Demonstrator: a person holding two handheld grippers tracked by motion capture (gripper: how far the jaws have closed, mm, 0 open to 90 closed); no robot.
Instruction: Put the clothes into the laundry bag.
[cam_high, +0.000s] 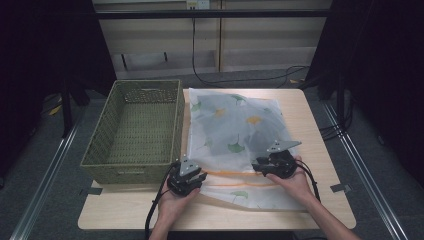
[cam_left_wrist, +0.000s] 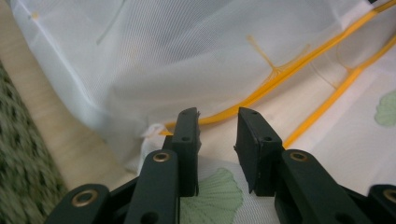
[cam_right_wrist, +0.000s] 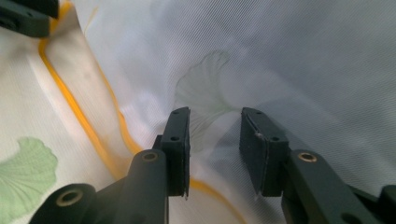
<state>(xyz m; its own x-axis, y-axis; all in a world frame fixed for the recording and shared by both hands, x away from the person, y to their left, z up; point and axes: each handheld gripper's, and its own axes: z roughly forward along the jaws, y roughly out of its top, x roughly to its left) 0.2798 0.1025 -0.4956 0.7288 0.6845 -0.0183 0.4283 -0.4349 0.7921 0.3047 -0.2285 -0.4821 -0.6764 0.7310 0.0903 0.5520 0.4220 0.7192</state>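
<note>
**Both grippers at the near fold of the mesh cloth, jaws apart**

A white mesh cloth (cam_high: 235, 135) printed with green and yellow leaves lies spread on the wooden table (cam_high: 320, 135), just right of a green woven basket (cam_high: 135, 130). Its near part is folded over, and an orange trim (cam_high: 235, 174) runs across that fold.

The left gripper (cam_high: 192, 181) sits at the cloth's near left corner, close to the basket's front corner. In the left gripper view its jaws stand apart with a clear gap; cloth and the orange trim (cam_left_wrist: 299, 70) lie beyond the tips, and nothing is pinched.

The right gripper (cam_high: 267, 167) rests over the fold farther right. In the right gripper view its jaws are likewise parted above a raised layer of mesh; whether the pads brush the fabric cannot be told from this angle.
</note>
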